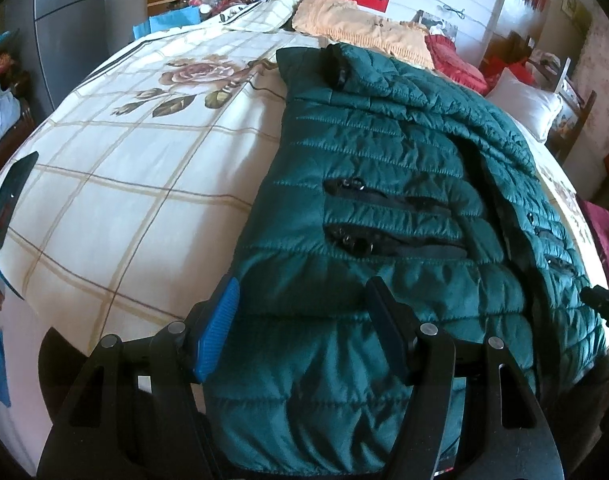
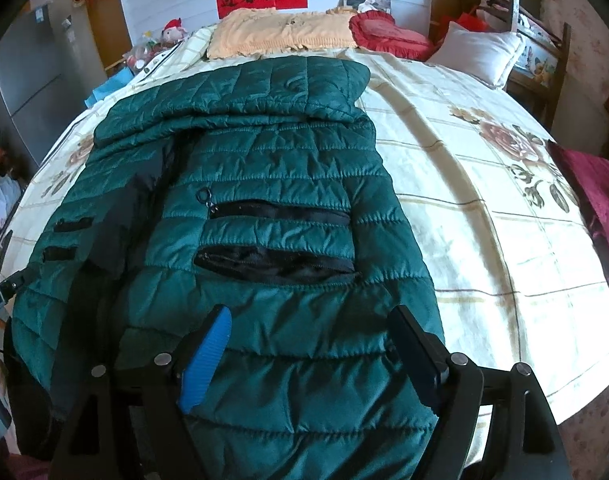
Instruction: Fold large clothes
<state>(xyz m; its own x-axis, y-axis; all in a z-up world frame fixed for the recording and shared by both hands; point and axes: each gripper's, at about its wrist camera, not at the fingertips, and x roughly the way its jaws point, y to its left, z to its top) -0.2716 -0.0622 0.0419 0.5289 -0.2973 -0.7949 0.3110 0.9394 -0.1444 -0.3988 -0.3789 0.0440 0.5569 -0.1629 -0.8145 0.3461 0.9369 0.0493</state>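
Observation:
A dark green quilted jacket (image 1: 364,152) (image 2: 272,152) lies spread front-up on the bed, its hem towards me and its collar towards the pillows. Black zip pockets (image 2: 280,212) show on its front panels. My left gripper (image 1: 304,316) hovers over the jacket's left hem part, jaws wide apart, with the fabric lying flat below and between the fingers, not pinched. My right gripper (image 2: 316,332) stands the same way over the right hem part, open, with its blue pad (image 2: 208,356) clear of the cloth.
The bed carries a cream checked quilt with roses (image 1: 124,180) (image 2: 484,220). At the head lie an orange pillow (image 2: 280,32), a red cushion (image 2: 384,32) and a white pillow (image 2: 480,52). A dark device (image 1: 8,200) rests at the bed's left edge, dark red cloth (image 2: 596,192) at the right.

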